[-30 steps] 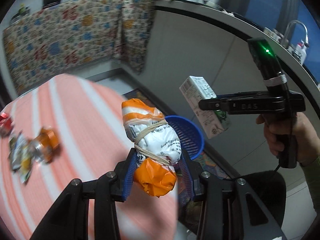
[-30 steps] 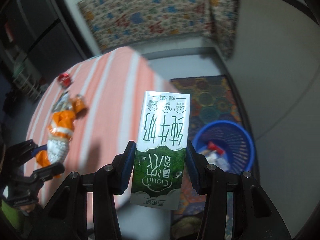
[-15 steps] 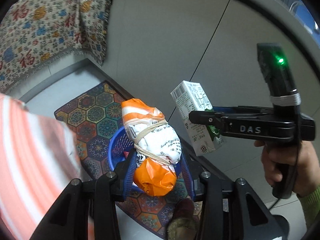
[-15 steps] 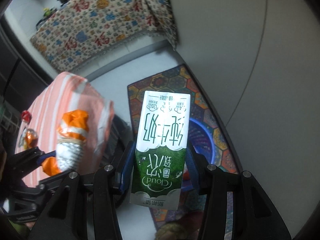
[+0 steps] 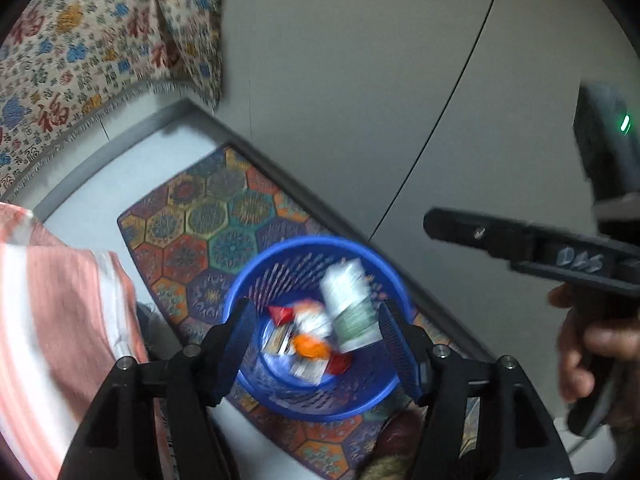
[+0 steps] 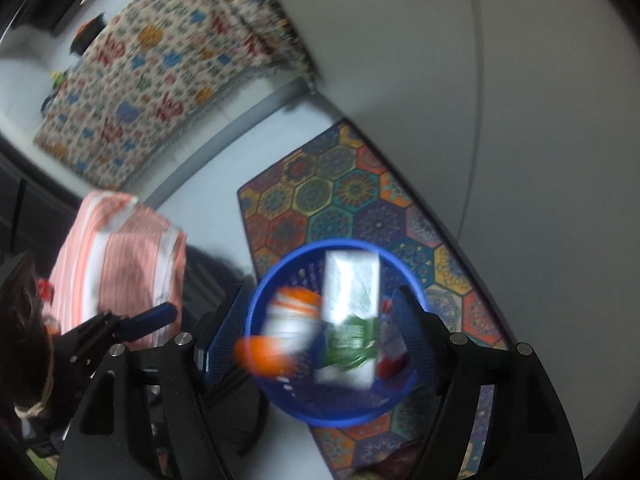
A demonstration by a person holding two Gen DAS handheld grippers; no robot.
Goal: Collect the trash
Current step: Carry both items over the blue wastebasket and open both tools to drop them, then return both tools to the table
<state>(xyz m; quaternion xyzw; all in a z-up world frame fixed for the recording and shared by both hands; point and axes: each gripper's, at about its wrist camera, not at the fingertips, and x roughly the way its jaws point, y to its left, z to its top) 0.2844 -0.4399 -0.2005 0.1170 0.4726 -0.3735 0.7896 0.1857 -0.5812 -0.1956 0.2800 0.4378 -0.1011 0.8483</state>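
Above blue basket [image 5: 384,394], both jaws spread.

- The left gripper [image 5: 316,340] has spread its jaws; its orange-and-white bag [image 5: 310,330] now lies in the blue basket [image 5: 256,280], low centre.
- The right gripper [image 6: 320,336] has let go too; the milk carton [image 6: 350,312] shows blurred inside the basket.
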